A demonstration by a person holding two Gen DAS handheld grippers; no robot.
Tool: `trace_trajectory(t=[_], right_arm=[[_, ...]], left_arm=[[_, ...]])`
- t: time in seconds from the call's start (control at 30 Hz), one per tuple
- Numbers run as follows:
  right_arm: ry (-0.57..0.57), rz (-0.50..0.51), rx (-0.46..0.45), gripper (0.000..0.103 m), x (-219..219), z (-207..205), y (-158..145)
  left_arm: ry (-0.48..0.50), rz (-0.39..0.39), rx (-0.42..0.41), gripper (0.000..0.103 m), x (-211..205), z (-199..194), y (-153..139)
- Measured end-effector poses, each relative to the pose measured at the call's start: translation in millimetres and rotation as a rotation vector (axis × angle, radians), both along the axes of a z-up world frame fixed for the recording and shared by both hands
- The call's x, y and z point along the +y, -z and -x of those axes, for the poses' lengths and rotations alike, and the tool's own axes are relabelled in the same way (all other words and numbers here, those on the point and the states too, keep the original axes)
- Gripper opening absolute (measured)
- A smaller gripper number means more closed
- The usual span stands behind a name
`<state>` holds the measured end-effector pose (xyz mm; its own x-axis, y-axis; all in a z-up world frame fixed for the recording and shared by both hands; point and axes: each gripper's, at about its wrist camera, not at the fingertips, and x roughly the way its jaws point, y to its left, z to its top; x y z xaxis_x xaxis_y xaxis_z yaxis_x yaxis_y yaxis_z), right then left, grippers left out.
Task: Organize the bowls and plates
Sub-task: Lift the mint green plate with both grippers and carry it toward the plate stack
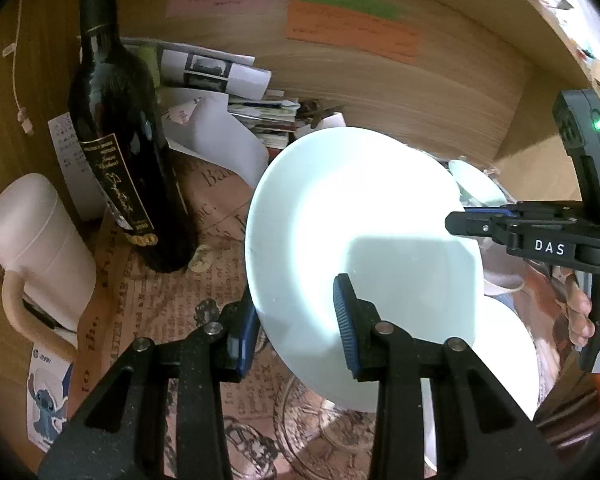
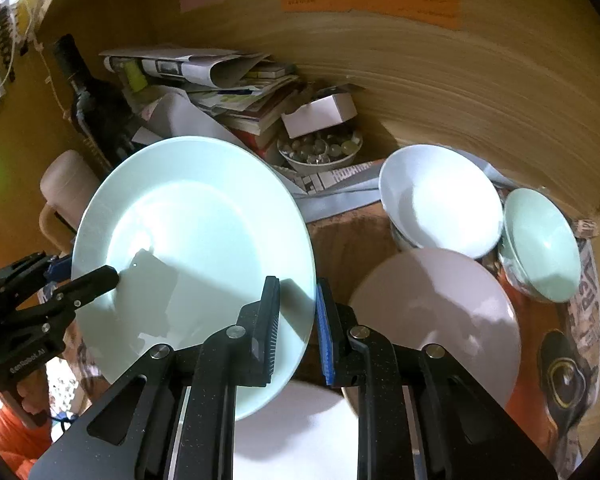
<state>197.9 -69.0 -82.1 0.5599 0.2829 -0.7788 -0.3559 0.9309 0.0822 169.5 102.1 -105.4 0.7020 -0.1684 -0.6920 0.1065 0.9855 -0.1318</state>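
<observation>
A pale mint plate is held tilted above the table by both grippers. My left gripper is shut on its left rim. My right gripper is shut on its right rim. Below it lies a white plate. A pinkish plate lies to the right. A white bowl and a mint bowl stand behind it.
A dark wine bottle and a white mug stand at the left. A pile of papers and books and a bowl of marbles sit at the back against the wooden wall. Printed paper covers the table.
</observation>
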Motion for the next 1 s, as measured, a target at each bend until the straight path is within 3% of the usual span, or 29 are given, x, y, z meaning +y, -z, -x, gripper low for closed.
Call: trace_trajectory(t=[1.0], right_arm=[[0.059, -0.084, 0.035, 0.016, -51.5, 76.8, 33.5]], left_arm=[[0.070, -0.012, 0.055, 0.035, -50.1, 63.4, 14.8]])
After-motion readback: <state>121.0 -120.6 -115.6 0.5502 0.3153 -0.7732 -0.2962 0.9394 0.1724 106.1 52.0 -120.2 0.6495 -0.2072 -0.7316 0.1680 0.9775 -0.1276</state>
